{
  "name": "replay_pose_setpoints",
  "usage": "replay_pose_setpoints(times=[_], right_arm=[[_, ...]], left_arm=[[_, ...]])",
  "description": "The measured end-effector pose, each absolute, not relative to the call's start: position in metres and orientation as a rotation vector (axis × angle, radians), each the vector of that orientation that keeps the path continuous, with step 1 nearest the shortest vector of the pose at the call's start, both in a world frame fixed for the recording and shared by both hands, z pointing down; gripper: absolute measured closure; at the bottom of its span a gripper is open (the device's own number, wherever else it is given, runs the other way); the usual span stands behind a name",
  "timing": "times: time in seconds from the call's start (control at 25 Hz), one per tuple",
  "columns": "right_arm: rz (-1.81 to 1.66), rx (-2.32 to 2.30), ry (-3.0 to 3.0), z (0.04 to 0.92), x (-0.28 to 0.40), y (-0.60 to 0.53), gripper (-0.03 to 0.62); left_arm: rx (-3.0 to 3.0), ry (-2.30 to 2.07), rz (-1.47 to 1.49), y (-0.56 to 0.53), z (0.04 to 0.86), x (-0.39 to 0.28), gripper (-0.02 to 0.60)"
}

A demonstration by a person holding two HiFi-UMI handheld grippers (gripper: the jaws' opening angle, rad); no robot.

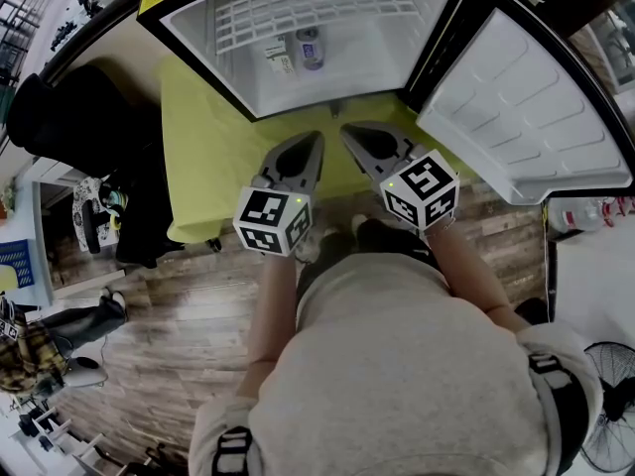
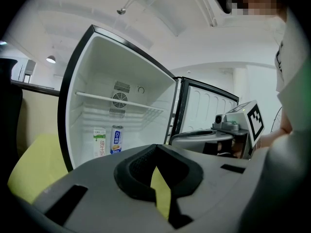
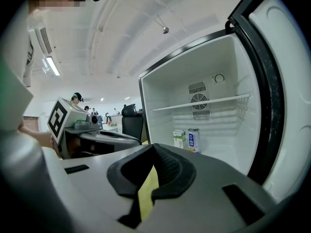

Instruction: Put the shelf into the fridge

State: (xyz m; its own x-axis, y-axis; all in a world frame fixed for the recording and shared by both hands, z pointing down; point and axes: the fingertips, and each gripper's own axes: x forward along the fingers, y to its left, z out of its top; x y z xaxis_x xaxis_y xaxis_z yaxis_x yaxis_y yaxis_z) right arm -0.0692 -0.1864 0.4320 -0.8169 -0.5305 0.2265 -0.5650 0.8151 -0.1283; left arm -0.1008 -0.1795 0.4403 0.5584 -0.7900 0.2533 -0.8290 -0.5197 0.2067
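While we hold our left gripper [image 1: 314,142] with jaws pressed together on nothing, the shelf [image 1: 308,13] sits across the open fridge [image 1: 223,77] (above a carton [image 1: 280,58] and a can [image 1: 311,48]), and our right gripper [image 1: 349,132] is likewise closed and empty.

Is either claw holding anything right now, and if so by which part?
Nothing is held. The left claw and the right claw are both shut and empty; the shelf sits in the fridge.
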Motion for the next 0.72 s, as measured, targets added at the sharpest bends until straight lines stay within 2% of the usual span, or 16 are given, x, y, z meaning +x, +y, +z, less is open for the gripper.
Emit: replay_pose_setpoints(times=[0.72], right_arm=[[0.242,0.845,-2.802,0.4362,-0.0723,-0.185,0.583]], left_arm=[[2.489,-1.34,0.183,-0.1799,0.4404,-0.1008,0.569]])
